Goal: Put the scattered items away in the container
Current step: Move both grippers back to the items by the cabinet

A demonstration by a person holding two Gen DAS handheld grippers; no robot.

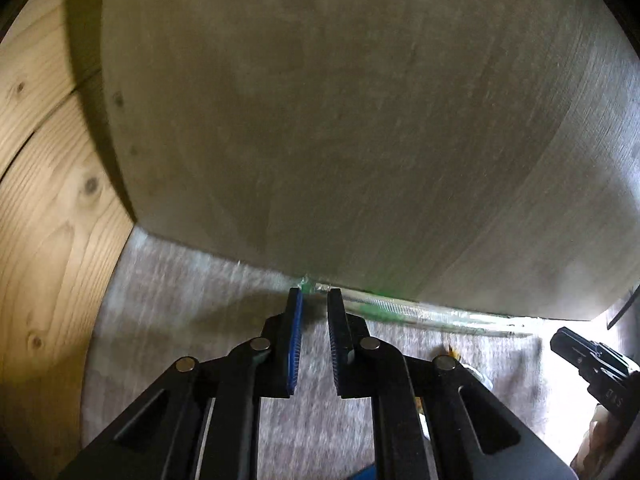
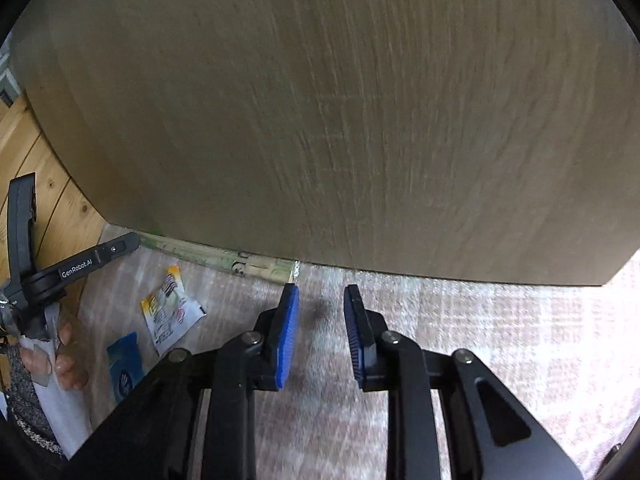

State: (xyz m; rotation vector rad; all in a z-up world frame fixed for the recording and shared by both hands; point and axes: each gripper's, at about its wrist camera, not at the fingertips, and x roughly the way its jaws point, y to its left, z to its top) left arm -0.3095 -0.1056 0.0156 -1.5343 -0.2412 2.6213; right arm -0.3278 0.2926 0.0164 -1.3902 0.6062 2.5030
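A long clear and green packet lies on the grey carpet against the foot of a large beige wooden panel. My left gripper is open and empty, its fingertips at the packet's left end. In the right wrist view the same packet lies along the panel's base. My right gripper is open and empty, just right of the packet's end. A white and yellow sachet and a blue packet lie on the carpet to the left. No container shows.
The wooden panel fills the upper part of both views. Pine floorboards border the carpet on the left. The left gripper's body and the person's hand show at the far left of the right wrist view.
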